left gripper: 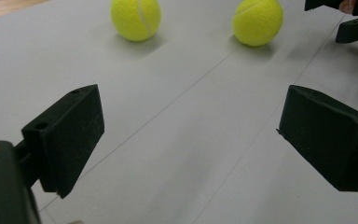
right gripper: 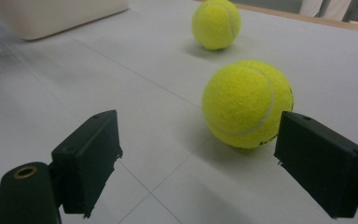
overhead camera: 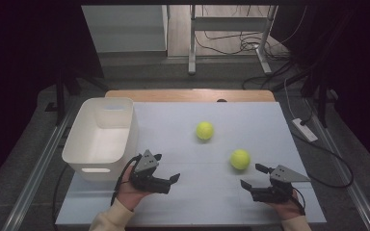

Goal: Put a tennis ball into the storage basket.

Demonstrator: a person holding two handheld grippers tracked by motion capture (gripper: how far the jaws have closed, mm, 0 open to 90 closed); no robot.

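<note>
Two yellow tennis balls lie on the white table top: a far ball [overhead camera: 204,130] near the middle and a near ball [overhead camera: 240,159] to its right. My left gripper [overhead camera: 167,167] rests low at the front, right of the white bin [overhead camera: 101,137], open and empty. In the left gripper view its jaws [left gripper: 191,140] stand wide apart over bare table, with the far ball [left gripper: 136,18] and near ball [left gripper: 258,21] well ahead. My right gripper [overhead camera: 252,175] is open just in front of the near ball [right gripper: 247,102], which sits ahead of the right jaw, untouched. The far ball [right gripper: 216,24] lies behind it.
The white bin [right gripper: 56,16] stands empty at the table's left side. A wooden strip [overhead camera: 190,95] runs along the far edge. A power strip [overhead camera: 304,129] and cables lie on the floor to the right. The right gripper's jaw tips [left gripper: 354,23] show at the left gripper view's upper right.
</note>
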